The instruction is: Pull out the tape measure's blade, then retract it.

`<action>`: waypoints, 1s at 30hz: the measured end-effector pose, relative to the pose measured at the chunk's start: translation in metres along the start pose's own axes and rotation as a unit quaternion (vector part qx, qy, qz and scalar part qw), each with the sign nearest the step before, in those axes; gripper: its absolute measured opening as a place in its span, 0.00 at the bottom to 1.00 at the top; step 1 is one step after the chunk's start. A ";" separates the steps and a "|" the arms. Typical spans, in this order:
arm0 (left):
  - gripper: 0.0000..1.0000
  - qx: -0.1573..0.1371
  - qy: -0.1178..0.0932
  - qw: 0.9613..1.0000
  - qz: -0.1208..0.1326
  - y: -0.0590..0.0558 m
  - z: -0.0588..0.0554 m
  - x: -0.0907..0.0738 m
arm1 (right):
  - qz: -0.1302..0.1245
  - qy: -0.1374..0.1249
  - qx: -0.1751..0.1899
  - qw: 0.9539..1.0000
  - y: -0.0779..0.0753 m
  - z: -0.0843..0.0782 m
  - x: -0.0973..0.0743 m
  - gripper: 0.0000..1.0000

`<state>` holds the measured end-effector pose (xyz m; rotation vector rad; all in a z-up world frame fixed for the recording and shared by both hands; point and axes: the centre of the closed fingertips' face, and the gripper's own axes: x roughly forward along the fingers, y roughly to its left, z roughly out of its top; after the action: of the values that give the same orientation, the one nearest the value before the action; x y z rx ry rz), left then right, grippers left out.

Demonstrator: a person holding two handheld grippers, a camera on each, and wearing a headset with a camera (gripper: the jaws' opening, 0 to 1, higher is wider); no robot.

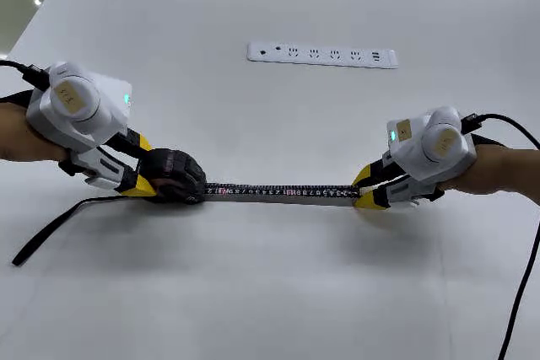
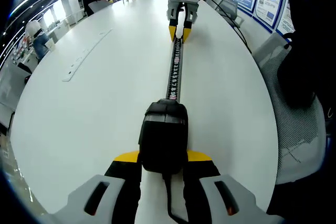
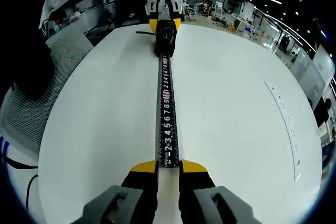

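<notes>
Clamping the black tape measure [image 1: 173, 176], the left claw [image 1: 152, 168] is closed around its case on the counter [image 1: 278, 284]. The right claw [image 1: 364, 189] pinches the blade [image 1: 283, 190] tip, blade stretched flat between both claws, nearer the counter's front edge than the power strip [image 1: 322, 54].

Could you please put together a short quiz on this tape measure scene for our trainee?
1. True or false: the blade is fully retracted into the case.
2. The left gripper is shut on: A) the blade's tip, B) the case, C) nothing.
3. Fill in: the fingers of the right gripper pinch the blade's ____.
Key: 1 false; 2 B; 3 tip.
</notes>
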<state>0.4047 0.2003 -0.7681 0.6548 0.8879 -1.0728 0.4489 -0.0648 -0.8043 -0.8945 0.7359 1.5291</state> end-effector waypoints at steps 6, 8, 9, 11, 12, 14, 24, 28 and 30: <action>0.26 0.005 0.003 1.000 -0.004 -0.001 0.000 0.001 | 0.006 0.006 -0.012 1.000 -0.001 -0.001 0.000 0.12; 0.26 0.007 0.005 1.000 -0.006 -0.003 0.000 0.002 | 0.006 0.007 -0.013 1.000 -0.001 -0.001 -0.001 0.12; 0.26 0.008 0.007 1.000 -0.008 -0.005 -0.001 0.002 | 0.006 0.006 -0.014 1.000 -0.001 -0.001 -0.001 0.12; 0.26 0.008 0.008 1.000 -0.007 -0.004 -0.001 0.001 | 0.005 0.005 -0.013 1.000 -0.001 -0.001 -0.001 0.12; 0.26 0.010 0.007 1.000 -0.008 -0.003 -0.001 0.002 | 0.005 0.005 -0.010 1.000 -0.001 -0.001 -0.001 0.12; 0.26 0.009 0.007 1.000 -0.008 -0.003 -0.001 0.002 | 0.005 0.001 -0.009 1.000 -0.001 0.001 -0.001 0.13; 0.27 0.013 0.010 1.000 -0.004 -0.001 -0.001 0.002 | 0.008 -0.003 -0.012 1.000 -0.001 0.006 -0.001 0.18; 0.29 0.012 0.012 1.000 0.001 0.001 -0.001 0.002 | 0.006 -0.003 -0.015 1.000 -0.001 0.005 -0.003 0.20; 0.30 0.004 0.007 1.000 0.003 0.001 0.002 0.001 | 0.005 -0.004 -0.013 1.000 -0.001 0.004 -0.005 0.22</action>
<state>0.4065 0.1992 -0.7678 0.6726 0.8945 -1.0684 0.4497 -0.0642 -0.7980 -0.9057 0.7162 1.5529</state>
